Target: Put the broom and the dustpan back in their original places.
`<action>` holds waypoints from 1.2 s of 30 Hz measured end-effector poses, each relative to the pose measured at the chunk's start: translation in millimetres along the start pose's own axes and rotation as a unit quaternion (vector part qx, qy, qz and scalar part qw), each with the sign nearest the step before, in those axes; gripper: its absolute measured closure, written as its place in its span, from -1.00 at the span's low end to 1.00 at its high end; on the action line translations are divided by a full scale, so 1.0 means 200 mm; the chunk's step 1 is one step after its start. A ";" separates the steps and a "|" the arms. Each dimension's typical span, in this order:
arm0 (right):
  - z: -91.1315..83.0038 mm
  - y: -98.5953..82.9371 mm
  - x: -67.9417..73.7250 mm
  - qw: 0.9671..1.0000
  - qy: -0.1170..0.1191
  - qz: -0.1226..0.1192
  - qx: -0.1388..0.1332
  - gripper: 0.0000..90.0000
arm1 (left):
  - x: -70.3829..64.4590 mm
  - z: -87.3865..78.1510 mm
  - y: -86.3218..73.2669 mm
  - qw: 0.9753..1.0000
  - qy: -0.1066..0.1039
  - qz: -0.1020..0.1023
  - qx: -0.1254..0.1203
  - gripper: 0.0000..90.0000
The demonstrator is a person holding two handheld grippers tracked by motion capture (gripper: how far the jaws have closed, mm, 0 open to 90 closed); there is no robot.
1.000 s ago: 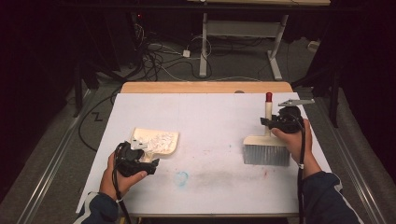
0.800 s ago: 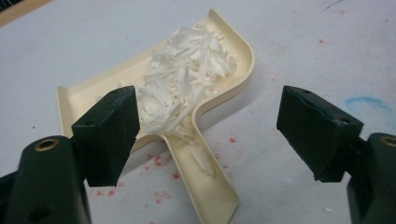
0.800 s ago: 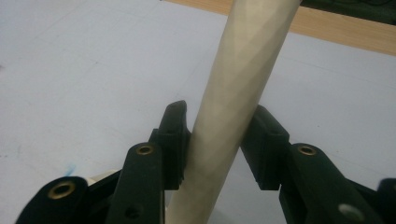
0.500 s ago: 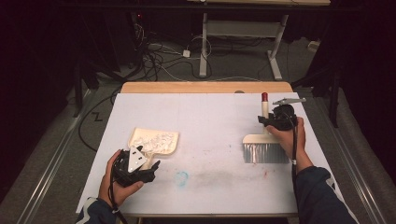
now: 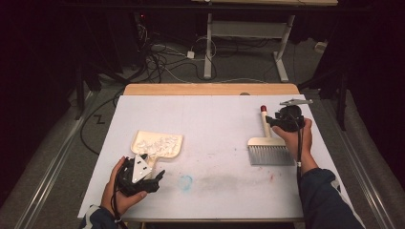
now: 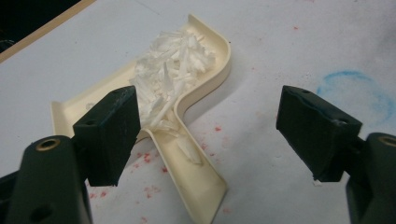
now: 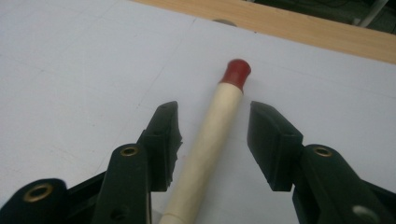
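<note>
Now the white table [image 5: 215,124] carries both tools lying flat. Since a second ago the left gripper [image 6: 219,126] has drawn back toward the near edge, jaws spread, off the cream plastic dustpan [image 6: 205,60] of white shreds [image 6: 173,74]. At far right, the right gripper [image 7: 212,135] straddles the red-tipped brush handle [image 7: 219,116] unclamped, so sweeping looks finished.

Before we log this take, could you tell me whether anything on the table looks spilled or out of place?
Nothing looks spilled: the white shreds lie heaped inside the cream dustpan. The table does carry stains, a blue smudged ring and red specks beside the pan's handle. The brush lies flat.
</note>
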State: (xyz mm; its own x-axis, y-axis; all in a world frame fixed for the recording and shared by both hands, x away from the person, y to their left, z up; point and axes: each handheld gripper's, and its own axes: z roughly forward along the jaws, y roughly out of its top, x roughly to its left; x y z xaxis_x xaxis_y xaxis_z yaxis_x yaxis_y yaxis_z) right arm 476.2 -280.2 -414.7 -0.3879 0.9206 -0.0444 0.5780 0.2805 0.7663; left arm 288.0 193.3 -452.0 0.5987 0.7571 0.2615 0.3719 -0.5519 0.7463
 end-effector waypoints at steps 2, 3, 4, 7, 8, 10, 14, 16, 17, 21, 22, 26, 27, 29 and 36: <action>-0.01 0.00 0.00 1.000 0.000 -0.001 -0.008 0.16 | 0.00 0.00 0.00 1.000 0.000 0.000 0.001 -0.55; -0.02 0.00 0.00 1.000 0.000 0.001 -0.011 0.14 | 0.00 0.00 0.00 1.000 -0.002 0.000 0.001 -0.56; -0.03 0.00 0.00 1.000 0.001 0.000 -0.015 0.13 | -0.01 0.01 0.00 1.000 -0.003 0.001 0.003 -0.56; -0.06 0.01 0.02 0.999 0.006 -0.001 -0.033 0.07 | -0.01 0.01 0.00 1.000 -0.002 -0.010 0.005 -0.59; -0.07 0.01 0.02 0.999 0.008 -0.005 -0.037 0.04 | -0.01 0.01 0.00 1.000 -0.003 -0.014 0.005 -0.59; -0.10 0.01 0.03 0.999 0.009 -0.010 -0.049 0.01 | -0.01 0.01 -0.01 1.000 -0.004 -0.017 0.006 -0.59; -0.15 0.00 0.06 0.997 0.016 -0.017 -0.072 -0.09 | -0.02 0.01 -0.01 1.000 -0.006 -0.015 0.003 -0.59; -0.18 0.00 0.08 0.996 0.020 -0.024 -0.078 -0.12 | -0.02 0.00 -0.01 1.000 -0.008 -0.013 -0.002 -0.59; -0.19 -0.01 0.09 0.996 0.024 -0.027 -0.087 -0.13 | -0.02 0.00 -0.01 1.000 -0.008 -0.012 -0.002 -0.59; -0.25 0.00 0.11 0.993 0.029 -0.037 -0.104 -0.20 | -0.03 0.00 0.00 1.000 -0.007 -0.002 -0.008 -0.59; -0.27 -0.01 0.12 0.993 0.032 -0.038 -0.109 -0.22 | -0.03 0.00 0.00 1.000 -0.007 0.000 -0.008 -0.59; -0.32 -0.01 0.14 0.991 0.032 -0.048 -0.121 -0.26 | -0.03 0.00 0.00 1.000 -0.006 0.000 -0.008 -0.59; -0.33 -0.01 0.15 0.990 0.033 -0.051 -0.126 -0.25 | -0.03 0.00 0.00 1.000 -0.007 0.000 -0.008 -0.59; -0.35 -0.02 0.17 0.989 0.033 -0.059 -0.134 -0.28 | -0.03 0.00 0.00 1.000 -0.007 0.001 -0.008 -0.59; -0.42 -0.05 0.21 0.985 0.034 -0.077 -0.150 -0.40 | -0.04 0.00 0.01 1.000 -0.005 0.003 -0.009 -0.59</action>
State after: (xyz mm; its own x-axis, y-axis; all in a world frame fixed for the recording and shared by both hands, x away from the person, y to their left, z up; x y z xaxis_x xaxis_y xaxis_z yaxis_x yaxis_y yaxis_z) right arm 393.6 -267.2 -371.3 -0.5074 0.8501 -0.1408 0.2741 0.3141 0.9090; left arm 283.4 186.1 -453.4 0.6072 0.7506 0.2604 0.3562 -0.5501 0.7553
